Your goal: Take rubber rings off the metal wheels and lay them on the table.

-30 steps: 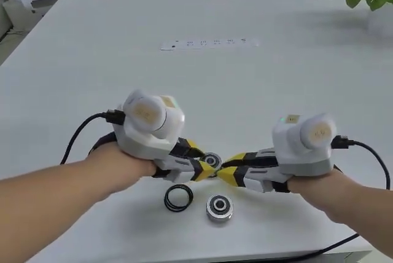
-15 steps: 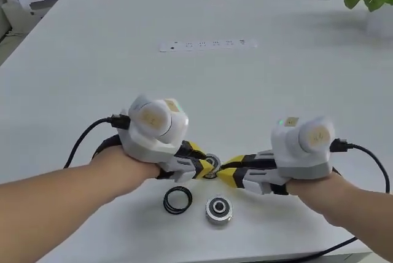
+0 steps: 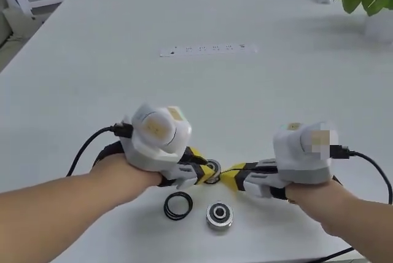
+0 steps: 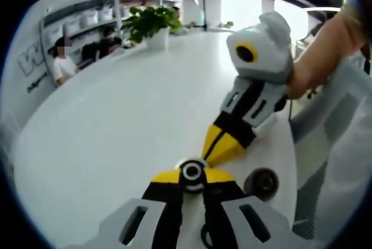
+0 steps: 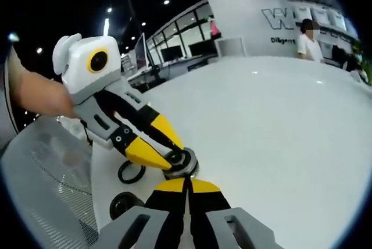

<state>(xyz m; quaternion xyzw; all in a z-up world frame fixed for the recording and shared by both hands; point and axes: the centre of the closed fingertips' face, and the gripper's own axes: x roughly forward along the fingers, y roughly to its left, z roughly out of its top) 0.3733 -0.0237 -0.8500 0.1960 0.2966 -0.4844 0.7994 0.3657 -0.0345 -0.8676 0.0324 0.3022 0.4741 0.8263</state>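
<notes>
Head view: over the smooth white table [image 3: 92,60], the left gripper [image 3: 202,174] clamps a small round metal wheel [image 3: 212,170], and the right gripper [image 3: 228,175] meets it tip to tip. Thin black rubber rings [image 3: 178,205] and a second wheel [image 3: 219,214], shiny with a dark centre, lie flat just beside them.

Left gripper view: the yellow wedge jaws pinch the metal wheel between them.

Right gripper view: its jaws press together, tips at the wheel's rim.

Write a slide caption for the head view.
Left tool grips a metal wheel, right tool at its rim; loose rubber rings and a second wheel lie on the table.
</notes>
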